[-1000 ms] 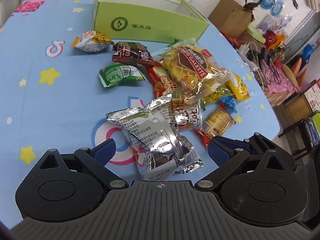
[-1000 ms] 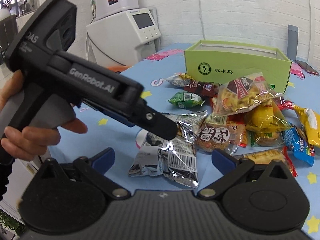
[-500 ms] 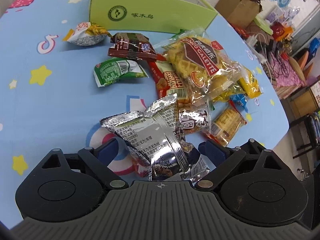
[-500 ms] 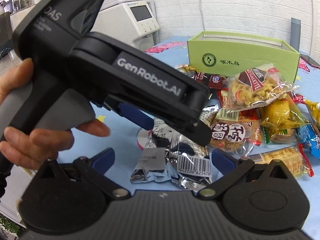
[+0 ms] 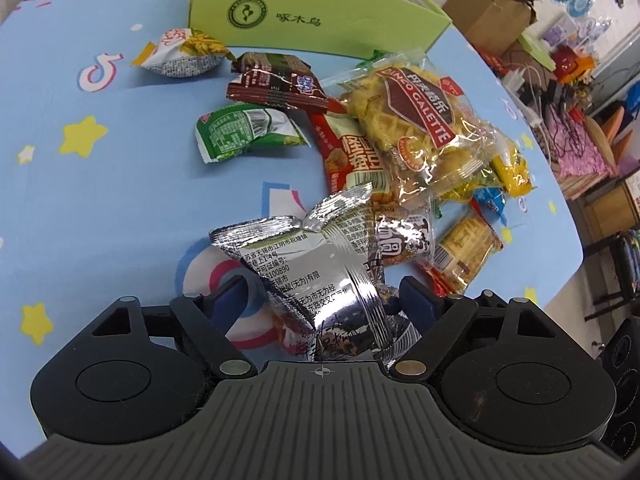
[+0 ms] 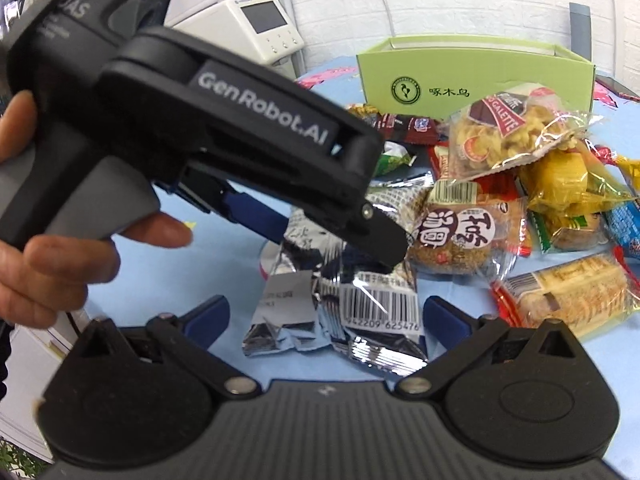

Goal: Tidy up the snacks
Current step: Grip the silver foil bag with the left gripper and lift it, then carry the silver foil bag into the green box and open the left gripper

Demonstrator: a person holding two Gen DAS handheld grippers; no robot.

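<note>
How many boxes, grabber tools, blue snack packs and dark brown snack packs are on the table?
Boxes: 1, the green box
Grippers: 2, the left gripper and the right gripper
Blue packets: 1, the blue packet
Dark brown packets: 1, the dark brown packet
Total: 5

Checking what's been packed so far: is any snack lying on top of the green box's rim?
No: the green box shows a bare rim, and the Galette bag and the other snacks lie on the blue tablecloth in front of it.
</note>
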